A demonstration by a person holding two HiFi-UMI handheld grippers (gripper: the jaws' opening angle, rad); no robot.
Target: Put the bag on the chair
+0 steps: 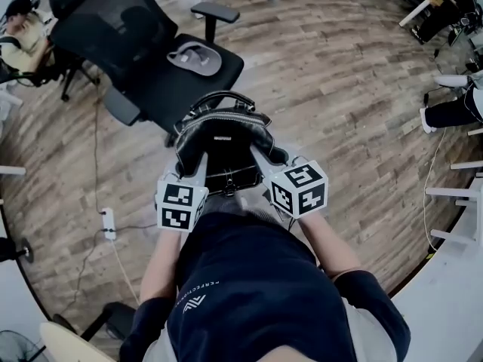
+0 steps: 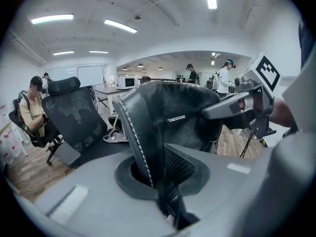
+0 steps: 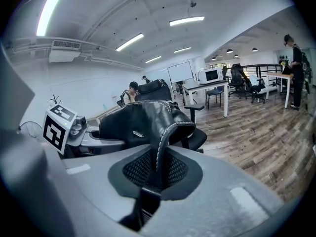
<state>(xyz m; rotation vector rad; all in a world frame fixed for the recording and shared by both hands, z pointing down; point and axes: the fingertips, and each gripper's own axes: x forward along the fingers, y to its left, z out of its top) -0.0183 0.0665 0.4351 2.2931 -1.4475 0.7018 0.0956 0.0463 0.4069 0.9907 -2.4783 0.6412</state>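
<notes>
Bag (image 1: 226, 157), black leather, small metal label (image 2: 176, 118) illegible

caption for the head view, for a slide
Left gripper and right gripper hold a black bag near an office chair

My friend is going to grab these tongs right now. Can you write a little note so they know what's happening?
Left tongs: shut on a stitched edge of the black bag.
Right tongs: shut on the bag's other side.
Where: the bag hangs between both tongs, off the floor, close to the front of the black chair. A grey thing lies on the seat.
Done: bag picked up.
Left: carry it over the seat, set it down, open both tongs.
</notes>
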